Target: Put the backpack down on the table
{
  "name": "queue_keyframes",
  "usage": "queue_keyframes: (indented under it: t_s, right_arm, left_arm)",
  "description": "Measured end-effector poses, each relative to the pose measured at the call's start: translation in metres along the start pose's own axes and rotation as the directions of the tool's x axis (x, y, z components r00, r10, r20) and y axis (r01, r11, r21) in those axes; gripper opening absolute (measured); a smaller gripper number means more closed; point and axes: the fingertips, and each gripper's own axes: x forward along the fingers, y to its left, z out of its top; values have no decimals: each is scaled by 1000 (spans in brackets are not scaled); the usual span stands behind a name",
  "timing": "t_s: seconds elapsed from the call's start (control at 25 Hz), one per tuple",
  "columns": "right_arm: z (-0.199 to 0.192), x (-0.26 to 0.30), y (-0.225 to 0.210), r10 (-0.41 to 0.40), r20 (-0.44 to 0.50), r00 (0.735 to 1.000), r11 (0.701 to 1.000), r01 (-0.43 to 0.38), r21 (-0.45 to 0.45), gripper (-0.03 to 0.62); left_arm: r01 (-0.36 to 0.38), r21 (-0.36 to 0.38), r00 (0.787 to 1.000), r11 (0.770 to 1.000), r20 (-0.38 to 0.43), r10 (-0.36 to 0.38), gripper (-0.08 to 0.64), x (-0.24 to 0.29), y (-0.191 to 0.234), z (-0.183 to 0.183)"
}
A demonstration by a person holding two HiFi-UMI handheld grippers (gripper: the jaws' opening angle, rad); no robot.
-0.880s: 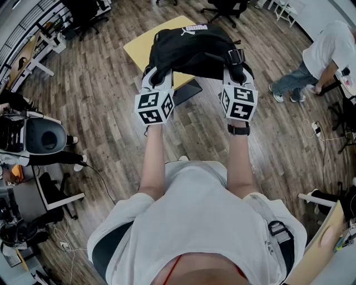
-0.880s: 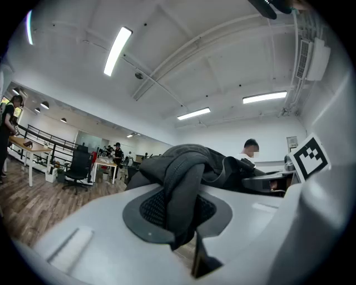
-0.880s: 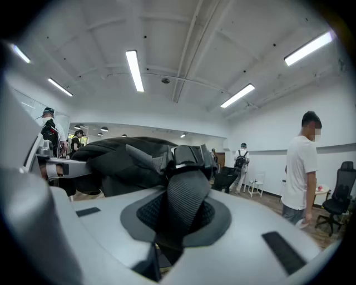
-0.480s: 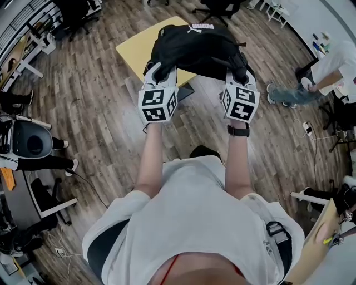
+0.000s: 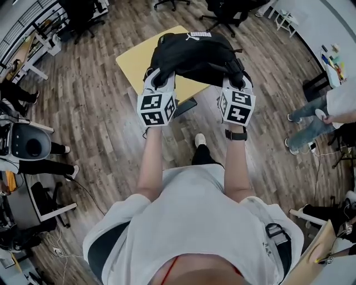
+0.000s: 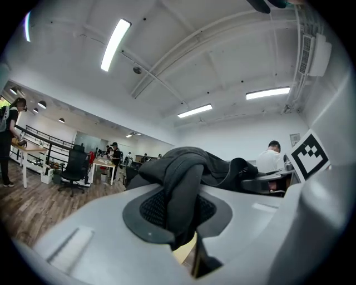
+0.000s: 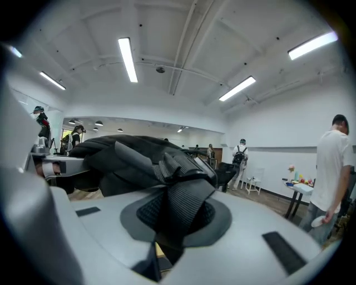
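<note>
We've got a yellow table (image 5: 133, 58) standing on a wood-plank floor (image 5: 100, 117). Its near-left part shows plain yellow top. The black backpack (image 5: 192, 53) covers the far-right part, and we can't tell if it rests on the top or hangs just above. A dark flat piece (image 5: 186, 106) sits below the near edge. Office chairs (image 5: 80, 14) stand on the floor beyond.

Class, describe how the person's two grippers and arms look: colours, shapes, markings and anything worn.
The left gripper and right gripper are pale grey shells, each carrying a white cube with black square markers. Their jaws bear dark, mesh-textured pads. The arms are bare below a white short-sleeved T-shirt; a black wristband circles the right wrist.
</note>
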Motion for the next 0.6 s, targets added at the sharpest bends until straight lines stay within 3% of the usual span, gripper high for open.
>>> queue_keyframes:
  t_s: [0.24, 0.4, 0.6]
  right_arm:
    - [33, 74, -56, 45, 19, 999, 999, -45, 7, 61]
    - [51, 124, -71, 95, 59, 994, 995, -97, 34, 61]
    - [49, 169, -93, 156, 68, 985, 987, -158, 30, 61]
  left_arm:
    - [-35, 48, 999, 998, 6, 35, 55, 85, -9, 24]
    - [-87, 98, 996, 991, 35, 84, 55, 126, 0, 44]
    - [-149, 94, 988, 984, 48, 145, 55, 166, 1, 36]
